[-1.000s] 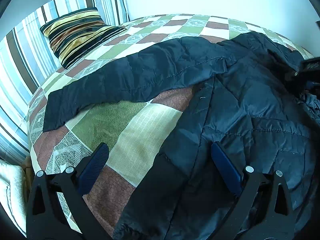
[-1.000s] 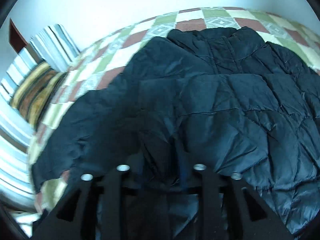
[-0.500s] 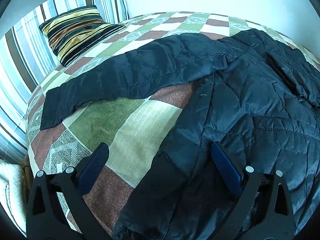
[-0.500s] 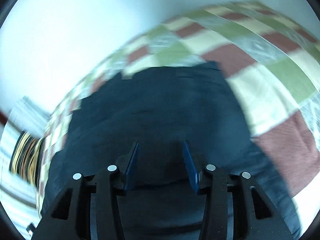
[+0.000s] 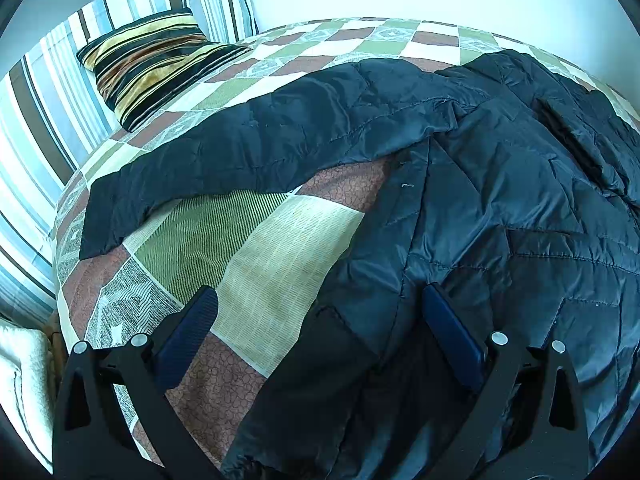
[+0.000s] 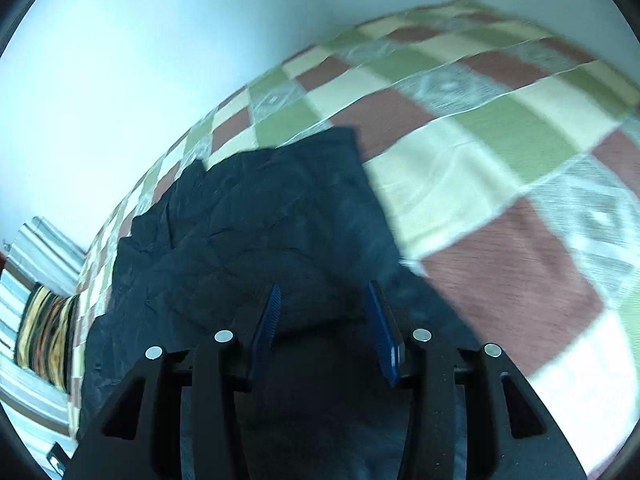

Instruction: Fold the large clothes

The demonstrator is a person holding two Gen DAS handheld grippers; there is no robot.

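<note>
A large dark navy quilted jacket point(image 5: 500, 208) lies spread on a bed, one sleeve point(image 5: 240, 156) stretched out to the left toward the pillow. My left gripper point(image 5: 320, 304) is wide open, low over the jacket's near hem and side edge, holding nothing. In the right wrist view the jacket point(image 6: 248, 232) lies ahead and to the left, its far edge ending on the quilt. My right gripper point(image 6: 324, 300) is open with jacket fabric lying between and below the fingers; the view is blurred.
The bed carries a patchwork quilt point(image 5: 256, 248) of green, cream and brown squares, also shown in the right wrist view point(image 6: 500, 152). A striped cushion point(image 5: 160, 56) leans on a striped headboard point(image 5: 40, 112) at the far left. A white wall point(image 6: 160, 60) runs behind the bed.
My right gripper opened and swung right, from over the jacket's body to its far edge with bare quilt in view. The left gripper stayed open and nearly still; the jacket's right side settled flatter.
</note>
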